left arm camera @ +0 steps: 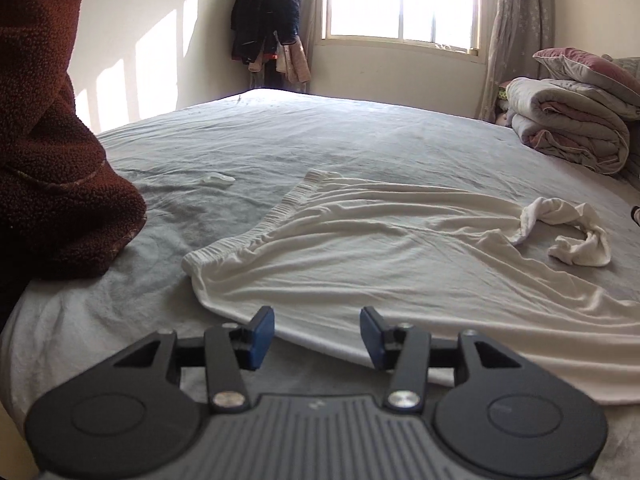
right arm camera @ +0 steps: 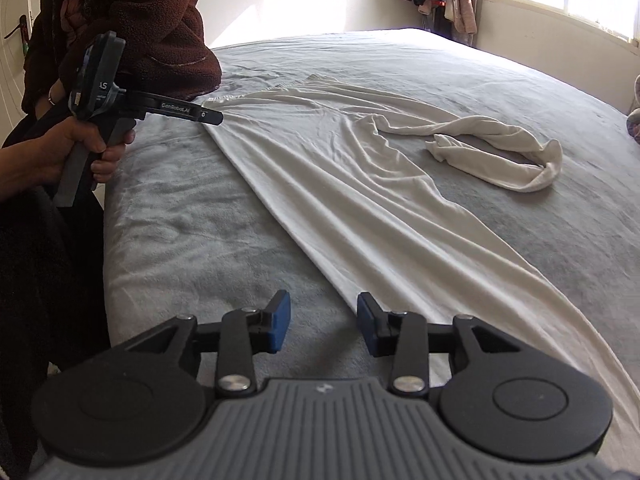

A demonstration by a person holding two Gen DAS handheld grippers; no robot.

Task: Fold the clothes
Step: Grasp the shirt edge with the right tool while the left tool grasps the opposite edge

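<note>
The white garment [left arm camera: 380, 248], apparently a pair of thin knit trousers, lies spread on the grey bed [left arm camera: 280, 132], with its elastic waistband [left arm camera: 256, 228] toward the person's side and its near long edge running along the front of the mattress. One leg is laid out roughly flat; the other leg [right arm camera: 500, 152] is twisted into a loop further back on the bed, with its cuff turned over. The left tongs [left arm camera: 317, 336] stand apart with nothing between the blue pads, held just off the near edge of the cloth close to the waistband end. The right tongs [right arm camera: 323, 328] also stand apart and hold nothing, with the garment's near edge passing just beyond the tips. In the right wrist view, a hand [right arm camera: 80, 148] holds the left tool by its handle, with the tool tips at the waistband corner. Handling judgement: the fabric looks light, soft and limp, so it will sag and drape when lifted and will carry no shape of its own. It will wrinkle and slide readily on the plush bed cover. Take hold at the thicker, gathered waistband or at a hem, where the pads have more material to bite. A single thin layer may slip out. The twisted leg probably needs straightening before any fold is made.
</note>
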